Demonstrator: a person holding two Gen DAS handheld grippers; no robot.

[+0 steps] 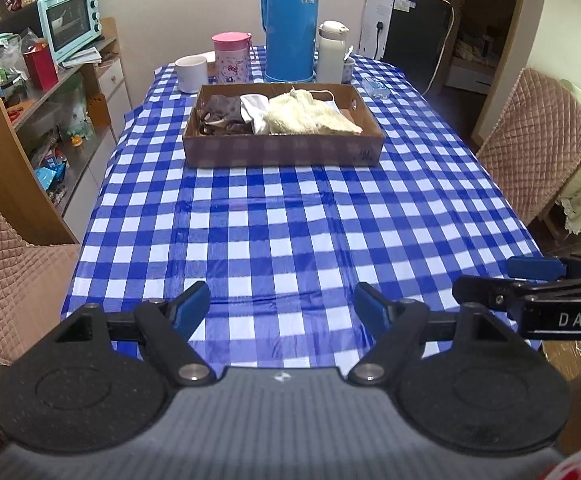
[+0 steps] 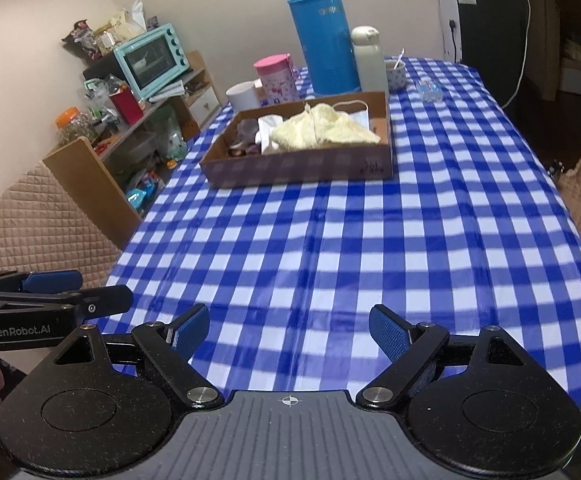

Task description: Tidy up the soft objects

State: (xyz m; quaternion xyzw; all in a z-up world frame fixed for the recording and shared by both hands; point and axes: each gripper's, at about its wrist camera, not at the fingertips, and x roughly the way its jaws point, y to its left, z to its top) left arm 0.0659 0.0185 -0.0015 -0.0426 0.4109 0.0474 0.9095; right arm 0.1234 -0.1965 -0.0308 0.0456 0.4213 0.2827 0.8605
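Both grippers, left gripper (image 1: 282,306) and right gripper (image 2: 289,330), hover over the near checked surface (image 1: 290,220), fingers spread and empty. The cloths (image 1: 310,114) lie heaped in the cardboard box (image 1: 282,152) farther back.

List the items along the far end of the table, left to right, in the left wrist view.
White mug → pink cup → blue thermos → white bottle → small patterned cup
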